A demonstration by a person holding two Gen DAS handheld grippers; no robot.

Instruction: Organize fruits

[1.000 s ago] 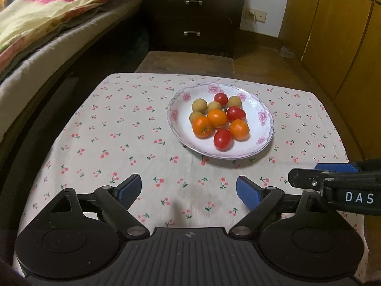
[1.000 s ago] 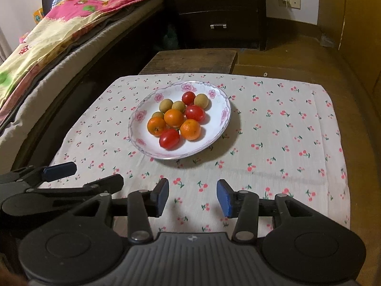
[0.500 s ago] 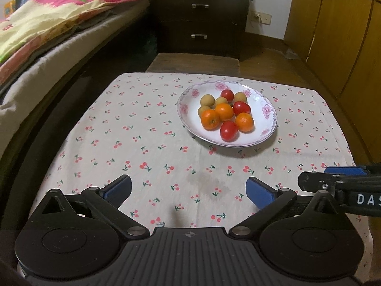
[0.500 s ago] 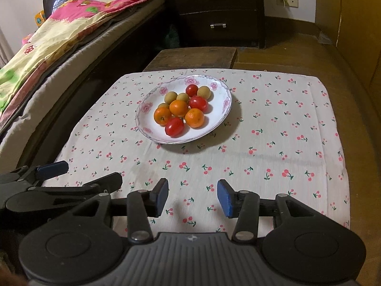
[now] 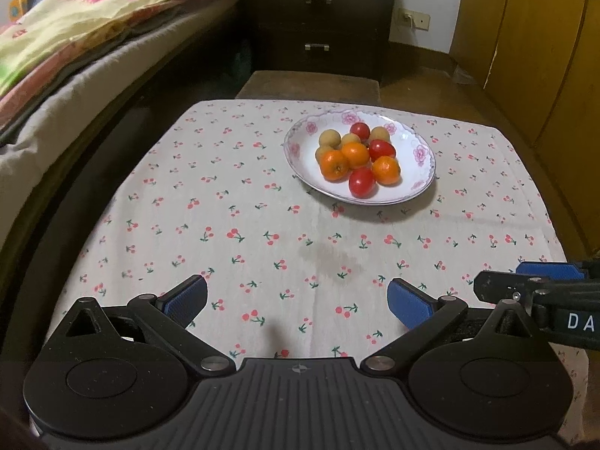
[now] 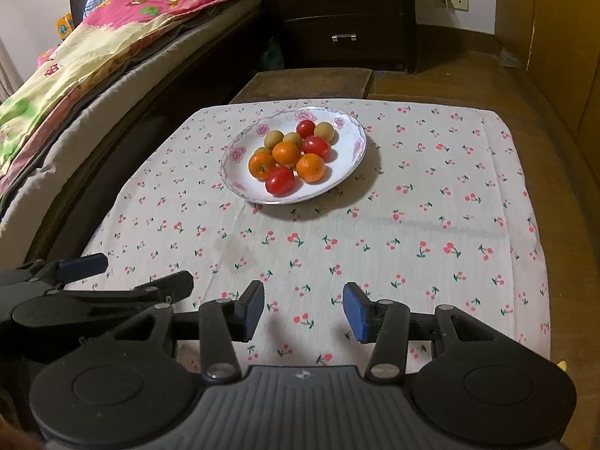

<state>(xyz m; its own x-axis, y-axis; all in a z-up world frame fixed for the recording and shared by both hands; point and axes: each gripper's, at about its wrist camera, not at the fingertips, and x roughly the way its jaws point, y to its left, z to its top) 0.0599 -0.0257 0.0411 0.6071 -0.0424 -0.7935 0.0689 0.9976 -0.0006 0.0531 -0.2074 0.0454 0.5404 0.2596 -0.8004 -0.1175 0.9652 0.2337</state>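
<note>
A white flowered plate (image 5: 422,157) (image 6: 240,183) sits at the far middle of the table. It holds three oranges (image 5: 335,160) (image 6: 311,167), three red tomatoes (image 5: 362,182) (image 6: 279,181) and several tan longans (image 5: 330,138) (image 6: 324,131), all piled together. My left gripper (image 5: 296,300) is open and empty over the near edge of the table, well short of the plate. My right gripper (image 6: 303,305) is open and empty, also near the front edge. Each gripper shows at the side of the other's view.
The table wears a cherry-print cloth (image 5: 232,202) (image 6: 431,202). A bed with a colourful quilt (image 5: 75,30) runs along the left. A dark drawer chest (image 5: 318,18) and a low wooden stool (image 5: 307,84) stand behind the table. Wooden cabinets (image 5: 525,37) line the right.
Both grippers have pulled back and away from the plate, which now looks smaller and farther. Both stay open and empty. The fruit has not moved.
</note>
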